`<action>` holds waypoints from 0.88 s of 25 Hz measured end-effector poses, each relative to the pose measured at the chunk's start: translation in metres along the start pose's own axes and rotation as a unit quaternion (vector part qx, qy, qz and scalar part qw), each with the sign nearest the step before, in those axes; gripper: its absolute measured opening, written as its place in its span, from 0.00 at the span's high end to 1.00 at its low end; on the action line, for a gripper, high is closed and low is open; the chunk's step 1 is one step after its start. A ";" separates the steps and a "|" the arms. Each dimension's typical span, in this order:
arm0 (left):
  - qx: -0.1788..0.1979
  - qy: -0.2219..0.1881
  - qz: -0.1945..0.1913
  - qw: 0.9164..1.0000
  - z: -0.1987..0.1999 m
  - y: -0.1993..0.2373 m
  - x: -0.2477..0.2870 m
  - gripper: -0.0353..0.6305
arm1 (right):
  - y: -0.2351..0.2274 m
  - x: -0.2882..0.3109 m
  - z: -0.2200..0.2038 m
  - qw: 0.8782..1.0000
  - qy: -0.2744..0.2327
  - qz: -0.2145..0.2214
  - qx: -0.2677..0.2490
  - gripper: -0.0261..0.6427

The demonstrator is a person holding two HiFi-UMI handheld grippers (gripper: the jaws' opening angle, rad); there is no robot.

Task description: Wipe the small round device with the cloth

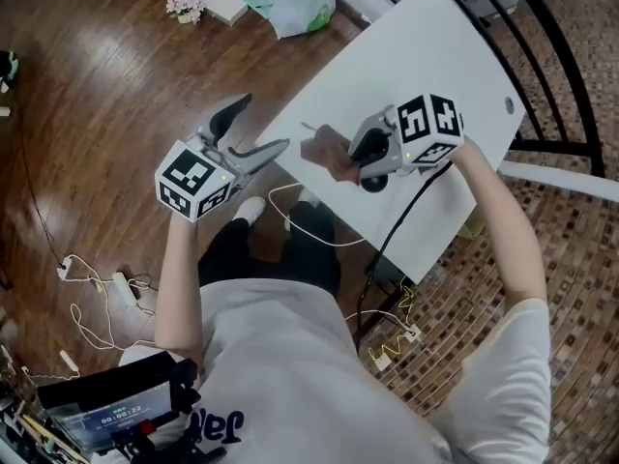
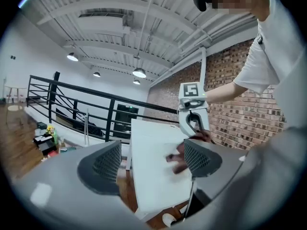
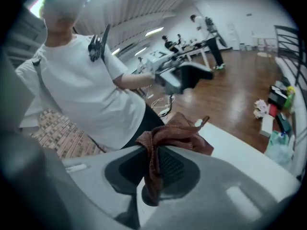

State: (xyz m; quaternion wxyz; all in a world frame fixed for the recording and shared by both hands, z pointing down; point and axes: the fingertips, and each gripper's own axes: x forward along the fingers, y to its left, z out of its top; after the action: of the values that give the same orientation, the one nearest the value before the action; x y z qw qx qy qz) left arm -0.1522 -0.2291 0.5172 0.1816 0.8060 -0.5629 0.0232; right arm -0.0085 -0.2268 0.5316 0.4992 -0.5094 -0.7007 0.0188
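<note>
The right gripper (image 1: 350, 158) hangs over the near edge of the white bench (image 1: 426, 56), its fingers (image 3: 175, 169) pinching the reddish-brown cloth (image 3: 178, 134), which is bunched and hangs just above the bench top. The left gripper (image 1: 266, 122) is off the bench's left edge, over the wooden floor (image 1: 106, 75), its fingers (image 2: 103, 164) spread with nothing between them. A small round grey thing (image 1: 510, 105), too small to make out, lies near the bench's far right edge.

I can read almost nothing here. The dark blue lettering on the person's white T-shirt (image 1: 218, 425) is cut off and illegible. The pale digits on the small black screen (image 1: 121, 416) are too blurred to read.
</note>
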 end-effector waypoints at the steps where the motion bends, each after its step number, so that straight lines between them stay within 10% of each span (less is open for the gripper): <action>1: 0.002 -0.003 0.003 1.000 0.005 -0.001 -0.005 0.29 | 0.017 0.016 0.000 0.999 0.040 0.021 -0.023 0.91; 7: 0.011 -0.011 0.007 1.000 0.017 -0.005 -0.015 0.29 | 0.054 0.087 -0.053 0.949 0.269 0.087 -0.138 0.91; 22: 0.008 0.005 -0.008 1.000 0.006 -0.015 -0.005 0.29 | -0.085 0.000 -0.128 0.965 0.206 -0.140 0.079 0.91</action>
State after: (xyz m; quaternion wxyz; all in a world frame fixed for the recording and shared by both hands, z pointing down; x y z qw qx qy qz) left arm -0.1407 -0.2221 0.5068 0.1781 0.8119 -0.5551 0.0306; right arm 0.0249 -0.3292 0.6414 0.6692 -0.3580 -0.6433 -0.1010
